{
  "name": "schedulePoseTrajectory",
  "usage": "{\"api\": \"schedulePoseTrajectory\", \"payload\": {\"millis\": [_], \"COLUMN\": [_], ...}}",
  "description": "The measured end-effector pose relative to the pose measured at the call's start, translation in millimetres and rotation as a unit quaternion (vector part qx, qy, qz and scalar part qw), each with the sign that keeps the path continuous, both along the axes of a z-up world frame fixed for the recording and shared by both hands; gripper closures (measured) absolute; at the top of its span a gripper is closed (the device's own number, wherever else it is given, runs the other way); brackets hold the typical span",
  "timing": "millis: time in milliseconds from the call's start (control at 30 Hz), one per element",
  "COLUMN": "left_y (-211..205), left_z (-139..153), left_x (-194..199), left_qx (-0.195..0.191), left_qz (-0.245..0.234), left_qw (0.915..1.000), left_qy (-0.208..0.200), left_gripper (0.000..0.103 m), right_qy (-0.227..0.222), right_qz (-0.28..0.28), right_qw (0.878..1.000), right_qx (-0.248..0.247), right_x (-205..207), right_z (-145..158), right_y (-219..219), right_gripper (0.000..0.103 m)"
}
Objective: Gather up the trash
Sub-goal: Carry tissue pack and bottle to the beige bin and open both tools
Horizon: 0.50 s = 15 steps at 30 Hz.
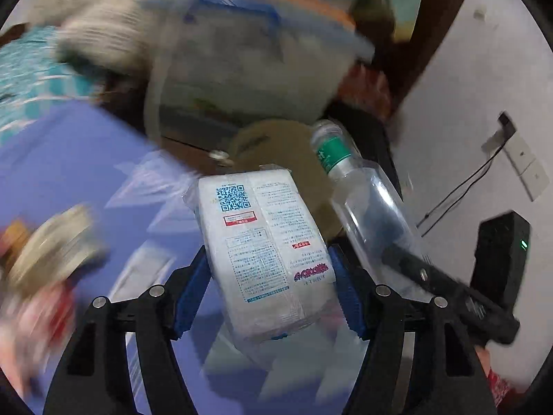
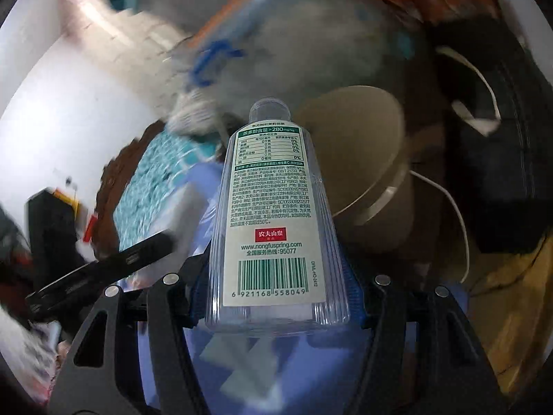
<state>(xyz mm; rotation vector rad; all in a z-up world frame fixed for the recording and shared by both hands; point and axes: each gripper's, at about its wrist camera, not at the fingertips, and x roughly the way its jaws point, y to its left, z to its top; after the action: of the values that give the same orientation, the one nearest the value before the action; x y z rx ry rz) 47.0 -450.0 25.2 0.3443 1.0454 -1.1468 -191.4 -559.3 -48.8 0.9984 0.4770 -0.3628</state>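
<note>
My left gripper (image 1: 268, 290) is shut on a white tissue pack (image 1: 266, 249) in clear wrap, printed with a QR code; its blue pads press both sides. My right gripper (image 2: 276, 297) is shut on an empty clear plastic bottle (image 2: 274, 214) with a green and white label, neck pointing away. In the left wrist view the same bottle (image 1: 366, 200) and the right gripper's black finger show at the right. A tan round bin (image 2: 366, 159) stands open just beyond the bottle; it appears behind the tissue pack as the bin (image 1: 276, 145).
A purple surface (image 1: 69, 159) lies below both grippers with blurred items (image 1: 52, 252) at the left. A large grey-white bag (image 1: 249, 58) with blue and orange edging fills the back. A white wall (image 1: 477, 110) with a socket and cable is right; dark bags (image 2: 501, 173) sit beside the bin.
</note>
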Motion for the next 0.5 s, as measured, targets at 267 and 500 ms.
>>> {"api": "schedulePoseTrajectory", "payload": {"millis": [267, 500], "left_y": [-82.5, -45.9], "left_z": [-46.0, -15.8], "left_x": [28.4, 27.6], "left_qx": [0.067, 0.041], "left_qz": [-0.002, 0.035], "left_qw": [0.9977, 0.9964], "left_qy": [0.014, -0.065], "left_gripper": [0.024, 0.024], "right_qy": [0.013, 0.001], "right_qz": [-0.034, -0.05], "right_qw": [0.999, 0.997], "right_qx": [-0.002, -0.051], "right_x": [32.0, 31.3], "right_z": [-3.0, 8.7], "right_y": [-30.1, -11.7], "right_gripper": [0.026, 0.026]}}
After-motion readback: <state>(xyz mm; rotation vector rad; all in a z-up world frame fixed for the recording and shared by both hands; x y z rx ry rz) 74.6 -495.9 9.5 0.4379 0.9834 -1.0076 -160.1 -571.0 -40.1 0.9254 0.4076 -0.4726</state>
